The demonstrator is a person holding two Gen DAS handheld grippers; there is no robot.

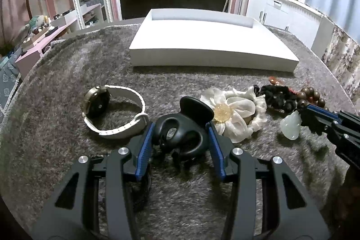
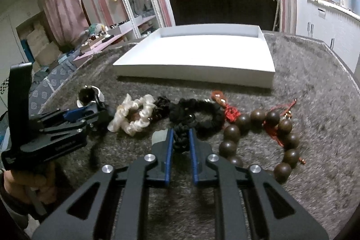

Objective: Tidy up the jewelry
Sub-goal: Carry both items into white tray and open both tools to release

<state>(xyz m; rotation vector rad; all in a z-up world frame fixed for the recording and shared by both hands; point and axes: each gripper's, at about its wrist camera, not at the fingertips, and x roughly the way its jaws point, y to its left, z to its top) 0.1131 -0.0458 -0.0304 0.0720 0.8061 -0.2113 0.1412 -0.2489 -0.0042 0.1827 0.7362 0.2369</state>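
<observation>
Grey shag-pile cloth (image 1: 67, 73) covers the table, in a dim room with a dark double door behind. Nearest the left wrist camera, the left gripper (image 1: 181, 127) is clenched on a black plastic claw hair clip (image 1: 182, 125): both blue pads press its flanks, and the clip's flat thumb tab sticks up and away toward the tray. Nearest the right wrist camera, the right gripper (image 2: 181, 138) has its blue pads drawn in close on a black braided cord (image 2: 181, 138); judged a grasp, pads on the cord. The cord's long axis runs straight ahead between the fingers, toward the tray. A pale green jade-like pendant (image 1: 290, 125) sits at the fingers' left side, seemingly on this cord; attachment not visible. Just beyond: cream satin scrunchie with an amber bead (image 1: 234, 114), black scrunchie (image 2: 198, 114), and to the right a bracelet of large dark-brown wooden beads (image 2: 279, 141) with red knotted cord, lying in a loose ring. Left of the claw clip, a white-strapped wristwatch (image 1: 112, 111) rests on edge, dial facing left. Farthest, the shallow white rectangular tray (image 1: 211, 60) lies dead ahead of both grippers, long side toward them, holding nothing visible. Judgement: both held items need a lift and forward carry over the near wall; neither hand is clearly nearer to it.
</observation>
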